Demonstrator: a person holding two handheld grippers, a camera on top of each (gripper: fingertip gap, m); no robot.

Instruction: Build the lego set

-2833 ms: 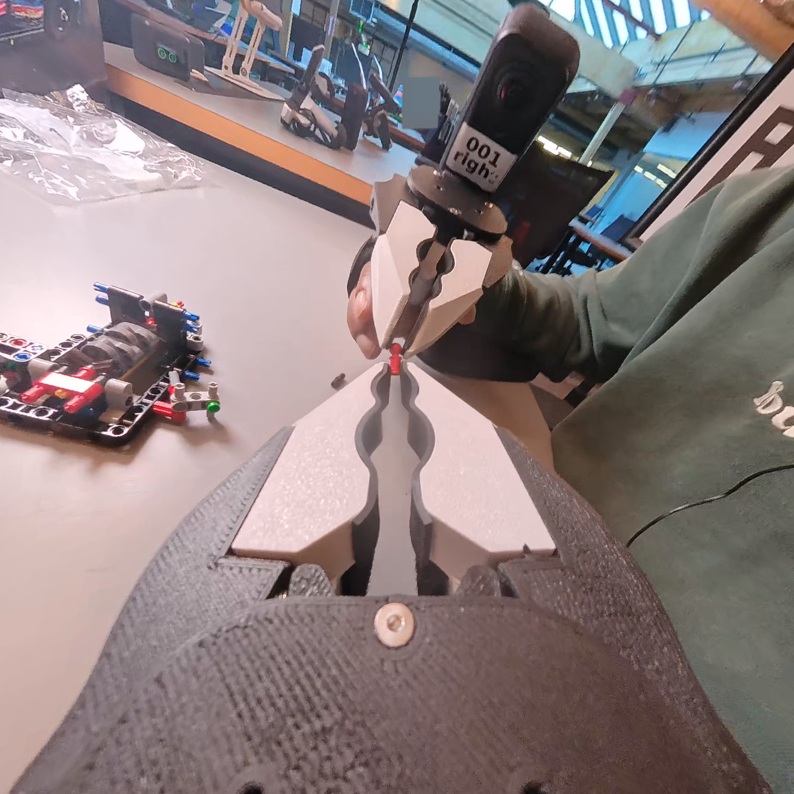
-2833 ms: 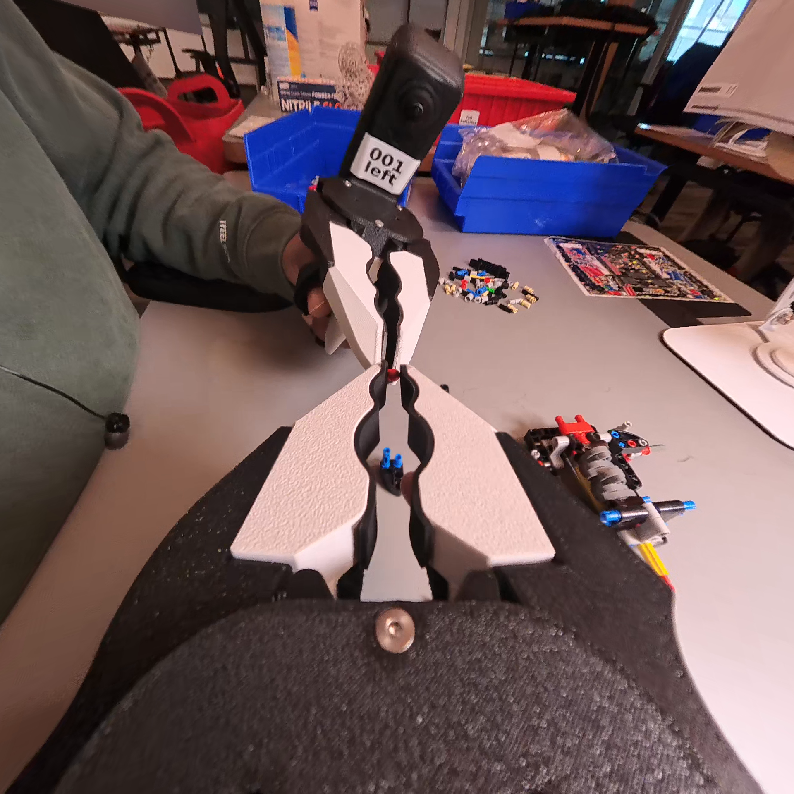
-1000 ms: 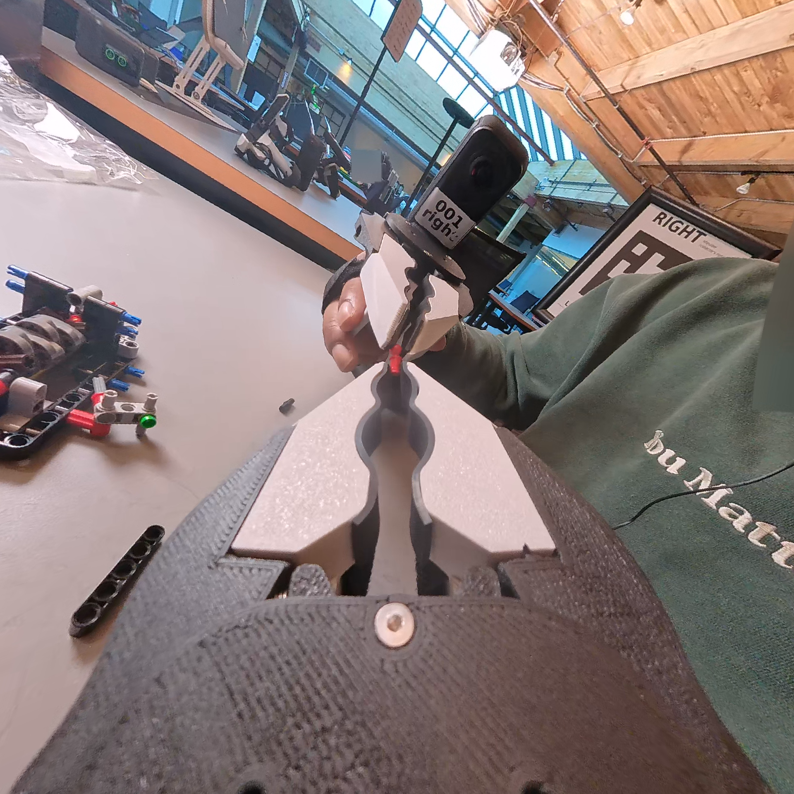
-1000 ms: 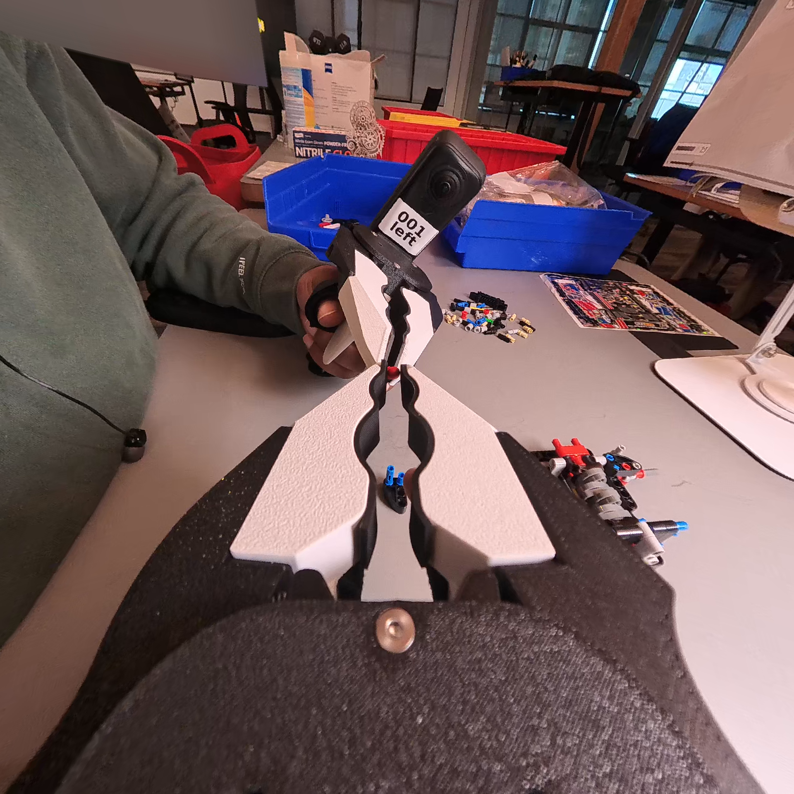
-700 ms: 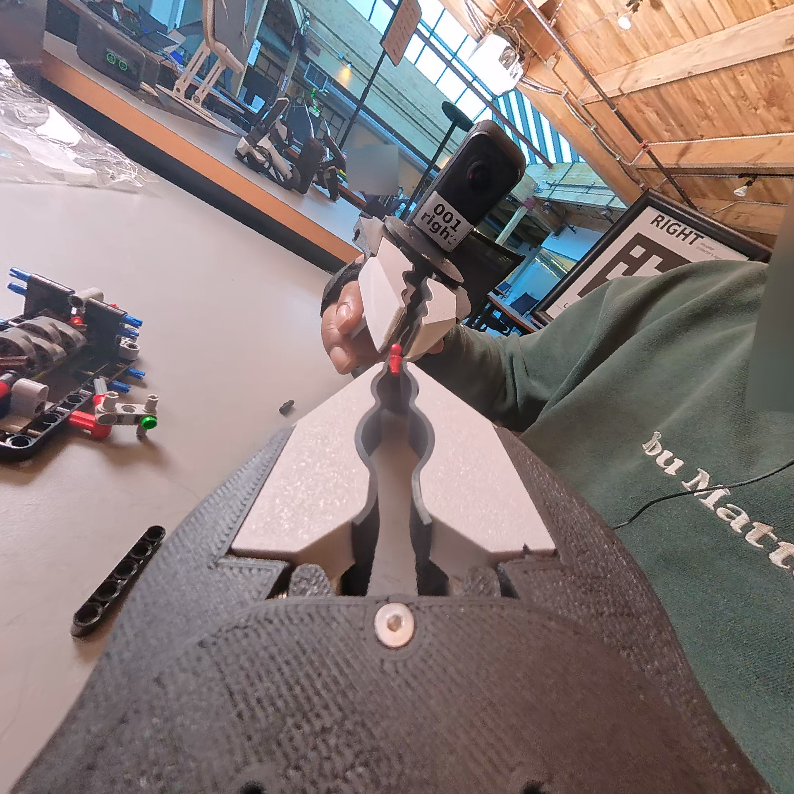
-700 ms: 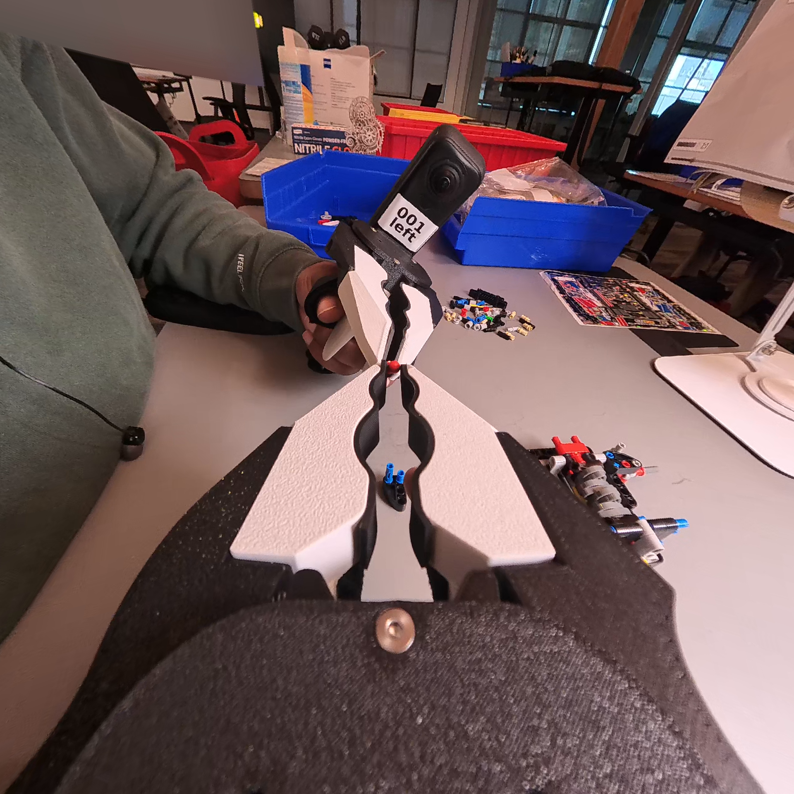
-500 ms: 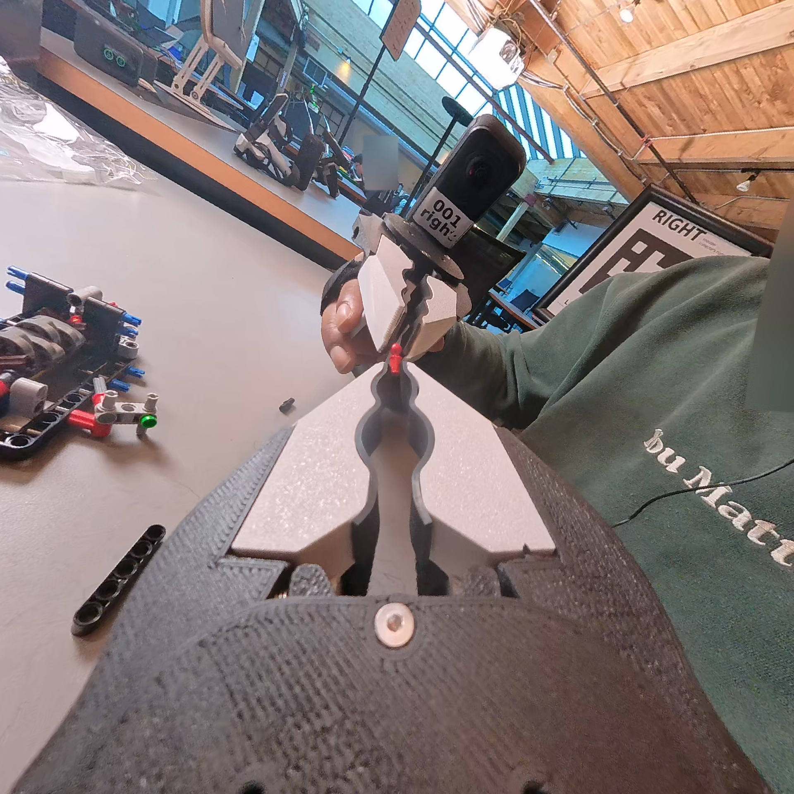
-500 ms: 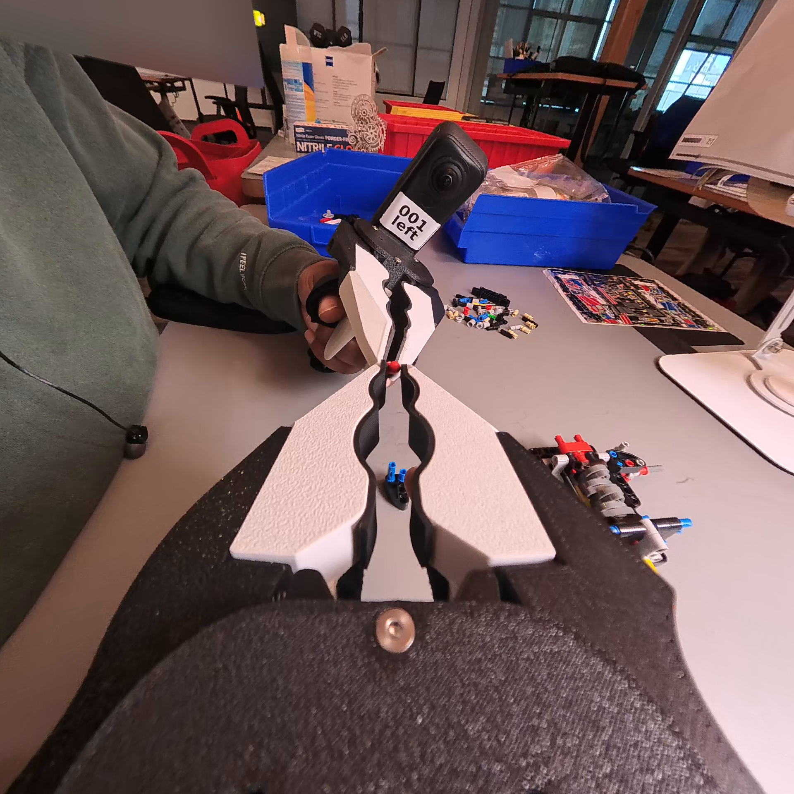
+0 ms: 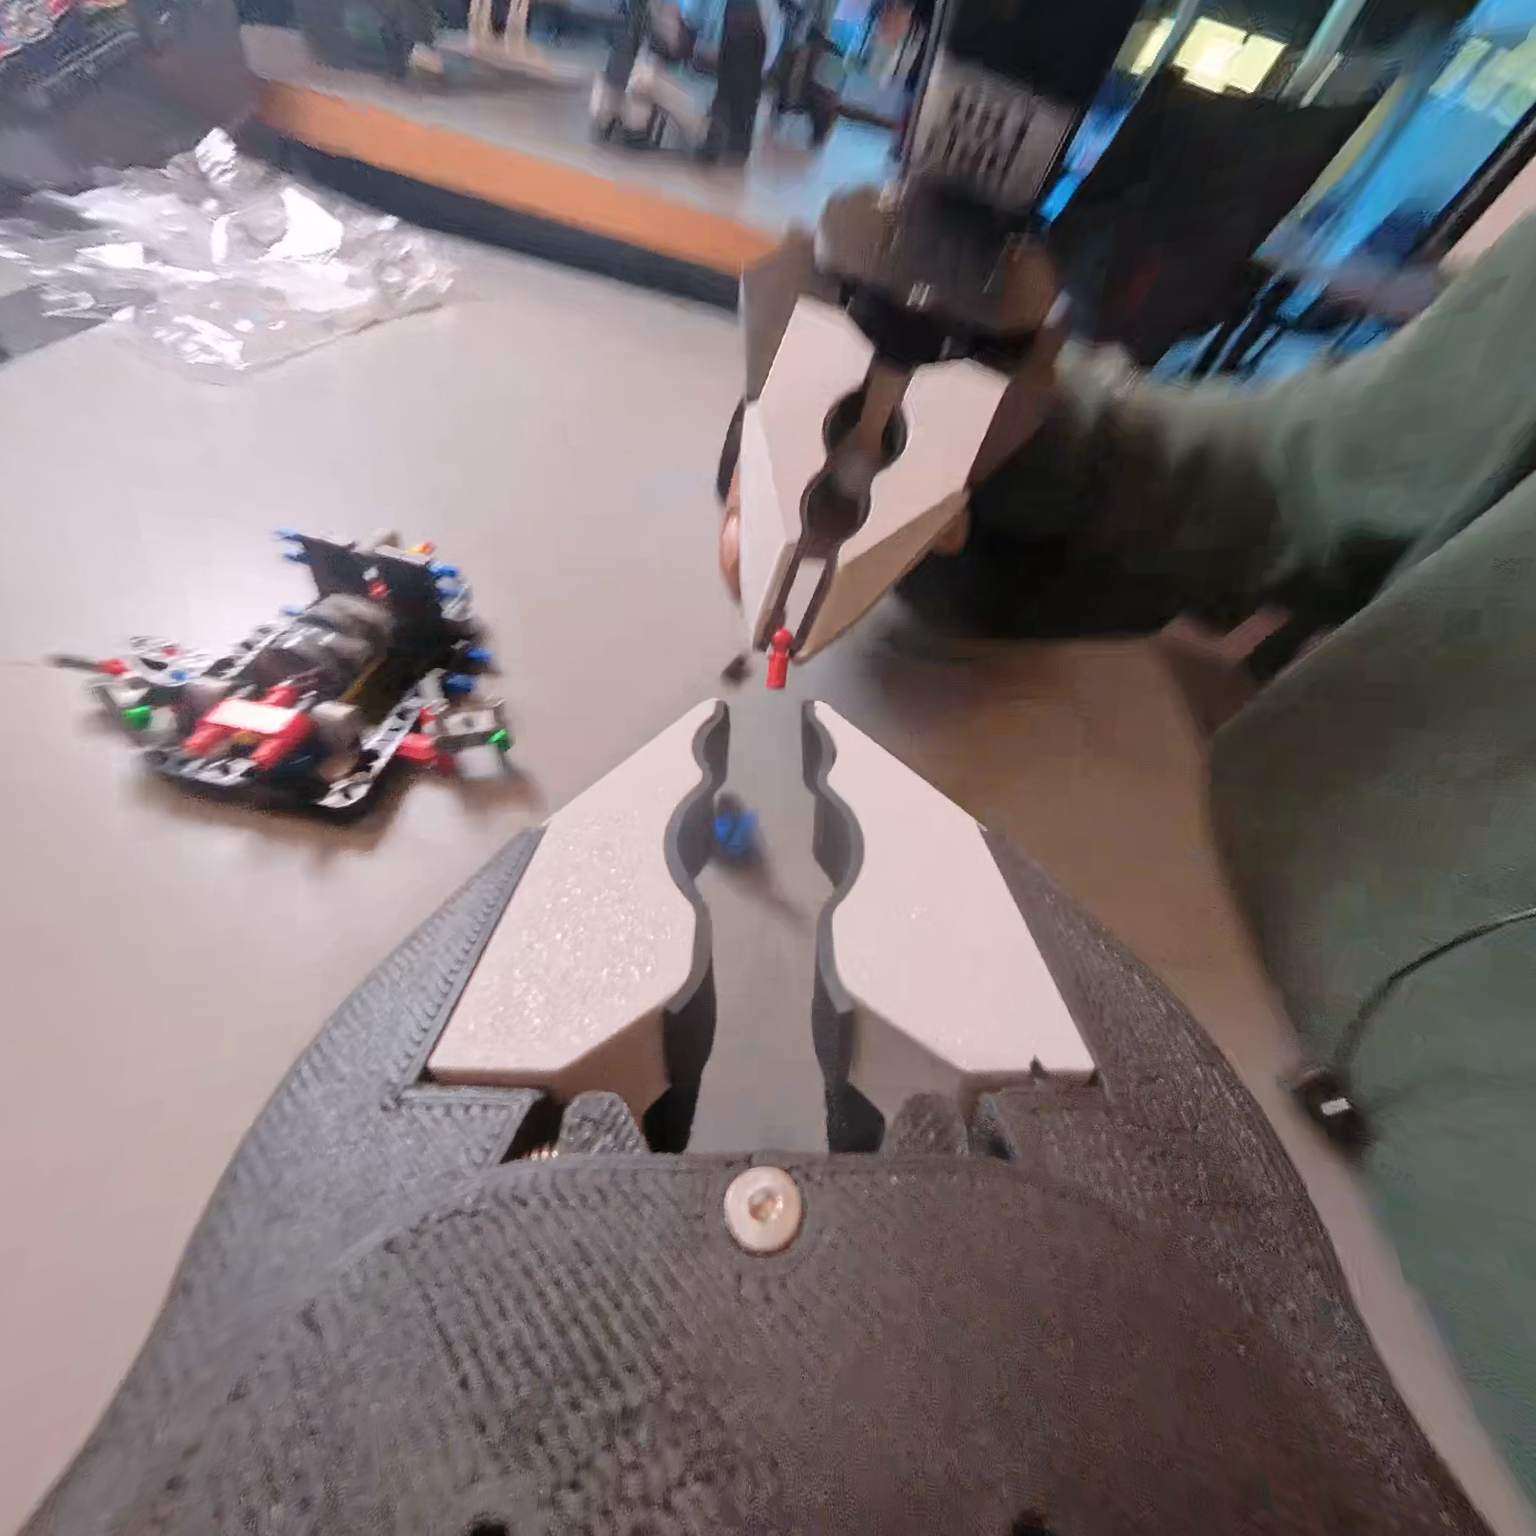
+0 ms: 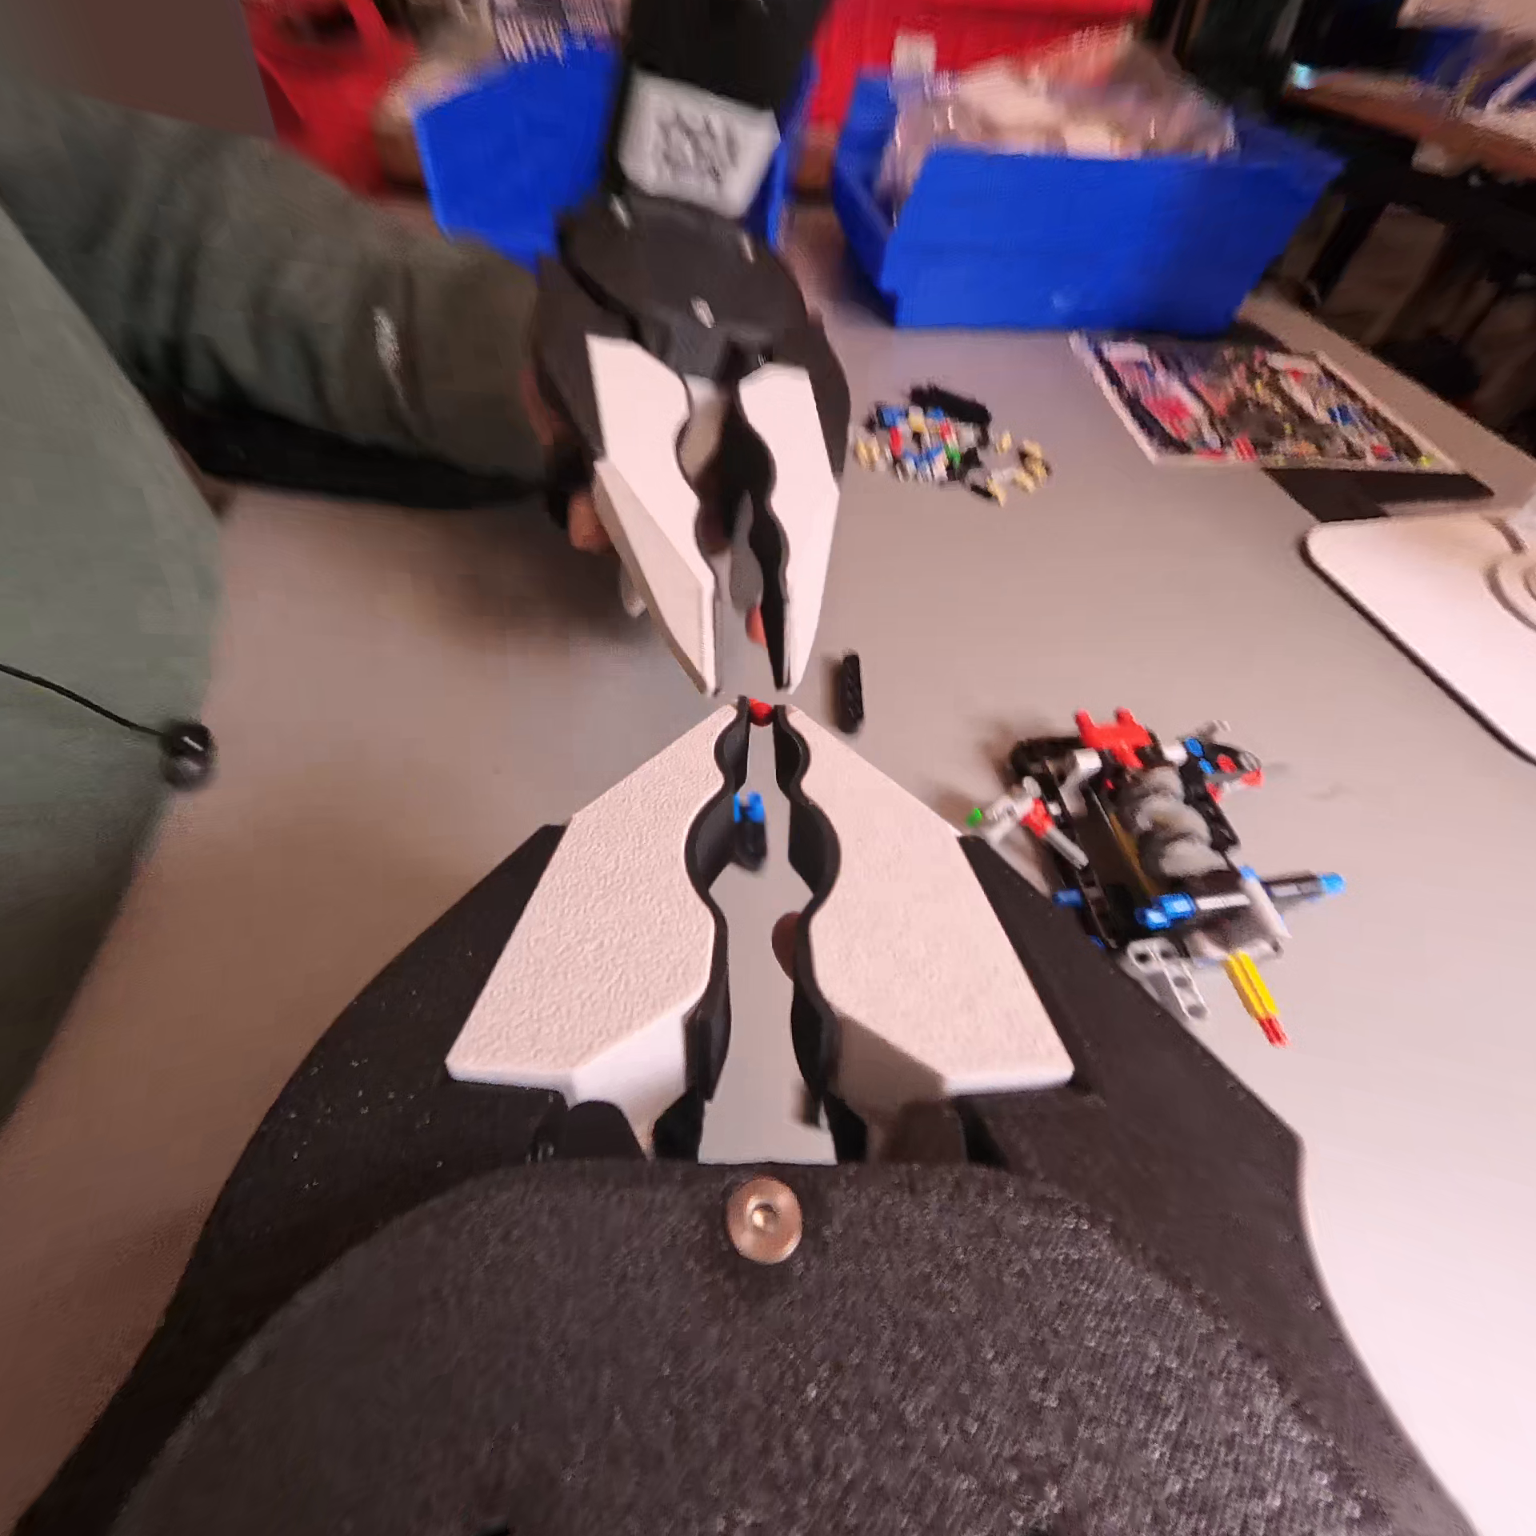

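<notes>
My right gripper [image 10: 758, 713] is shut on a small red pin [image 10: 759, 709] at its fingertips; it also shows in the left wrist view [image 9: 781, 644] with the red pin [image 9: 779, 661] sticking out below the tips. My left gripper [image 9: 765, 711] is open and empty, tip to tip with the right one and just apart from the pin; in the right wrist view [image 10: 748, 686] its jaws stand slightly apart. The half-built lego chassis [image 10: 1164, 839] lies on the grey table [image 10: 416, 665], also seen in the left wrist view [image 9: 316, 706]. Both views are blurred.
A small blue and black piece [image 10: 748, 819] lies on the table under the grippers. A short black beam [image 10: 848, 694] lies beside them. Loose pieces [image 10: 947, 440], an instruction booklet [image 10: 1247, 407], blue bins [image 10: 1080, 216] and a white stand base [image 10: 1430, 598] lie beyond. A plastic bag [image 9: 208, 249] lies at far left. Both grippers' tips are close together, under 4 cm apart. Both grippers' tips are roughly 35 centimetres from the white stand base [image 10: 1430, 598].
Both grippers held the red pin tip to tip. The left gripper has opened and let go; the right keeps the pin. Both grippers have tilted down toward the table.
</notes>
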